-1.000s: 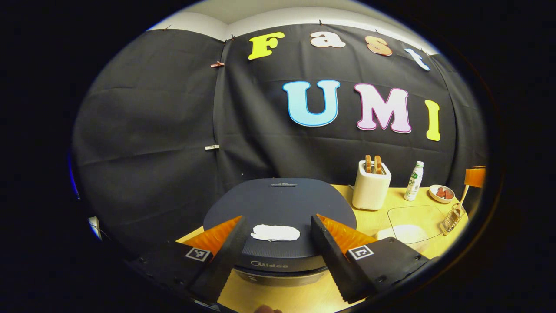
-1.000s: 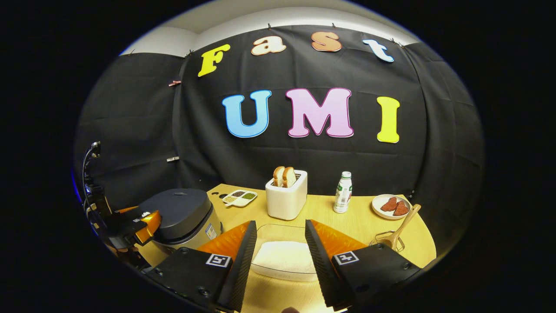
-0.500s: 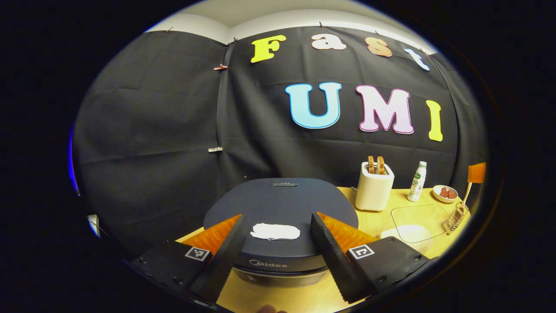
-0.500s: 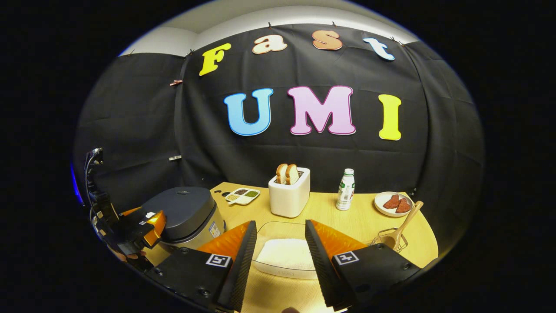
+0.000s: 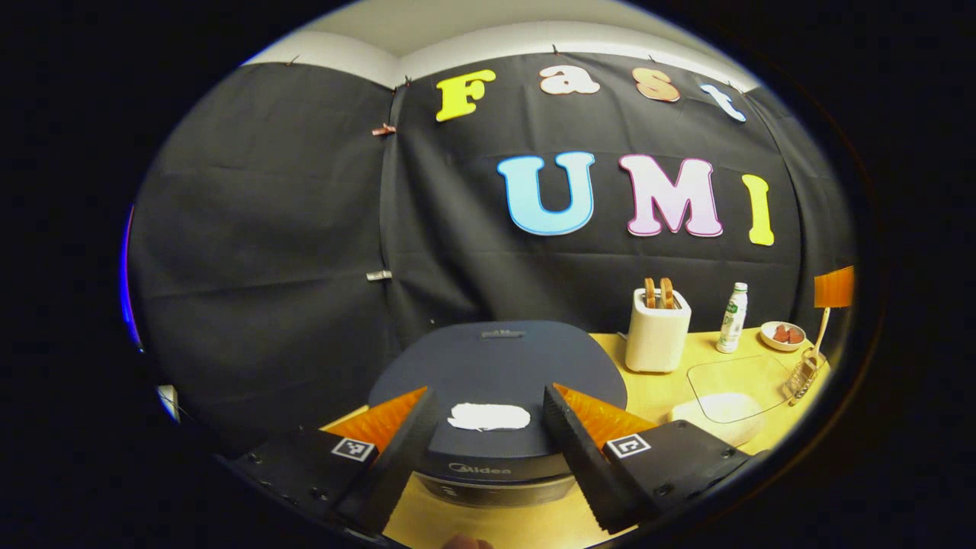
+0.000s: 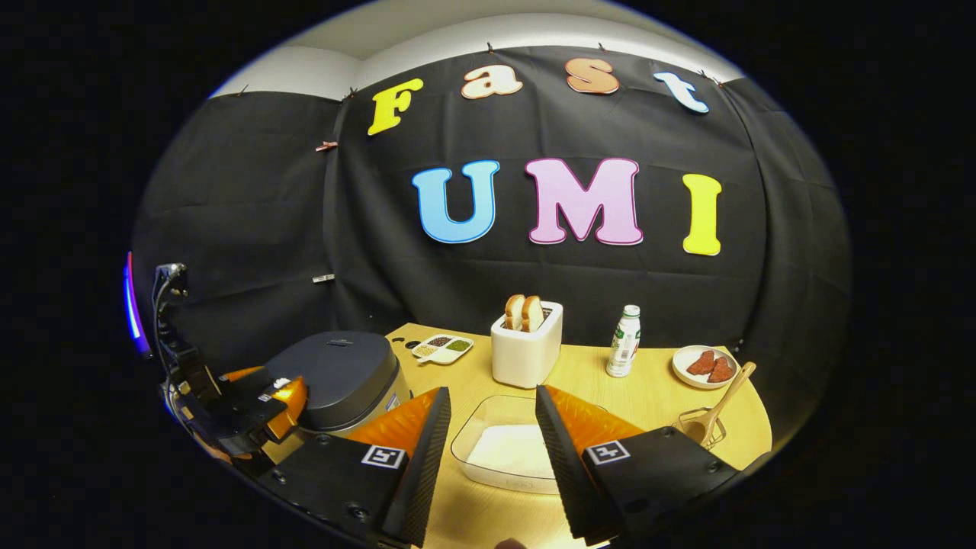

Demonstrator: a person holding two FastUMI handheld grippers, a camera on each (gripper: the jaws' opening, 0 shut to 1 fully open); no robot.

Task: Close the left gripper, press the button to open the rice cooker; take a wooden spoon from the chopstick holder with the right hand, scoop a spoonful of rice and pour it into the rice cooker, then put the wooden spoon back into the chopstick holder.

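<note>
A pale wooden table [image 6: 610, 396] stands before a black cloth wall in the booth. At 9 o'clock in the right gripper view, the left gripper [image 6: 271, 396] hangs at the front edge of the dark rice cooker [image 6: 339, 374], whose lid is down; the hand holding it is mostly lost in shadow. In the left gripper view its fingers stand wide apart, touching nothing, with the cooker's white button [image 5: 489, 416] between them at 6 o'clock. Behind the cooker sits a small divided dish of grains [image 6: 442, 347], its contents too small to tell. The right gripper [image 6: 492, 431] is also spread wide and empty, framing a clear container of rice [image 6: 507, 450] just ahead, its near rim cut off by the fingers. A toaster [image 6: 526, 351] with bread, a bottle [image 6: 625, 341] and a plate [image 6: 705, 364] follow. At 4 o'clock the wooden spoon [image 6: 720, 408] leans in the wire chopstick holder [image 6: 698, 427], well apart from the right gripper.
</note>
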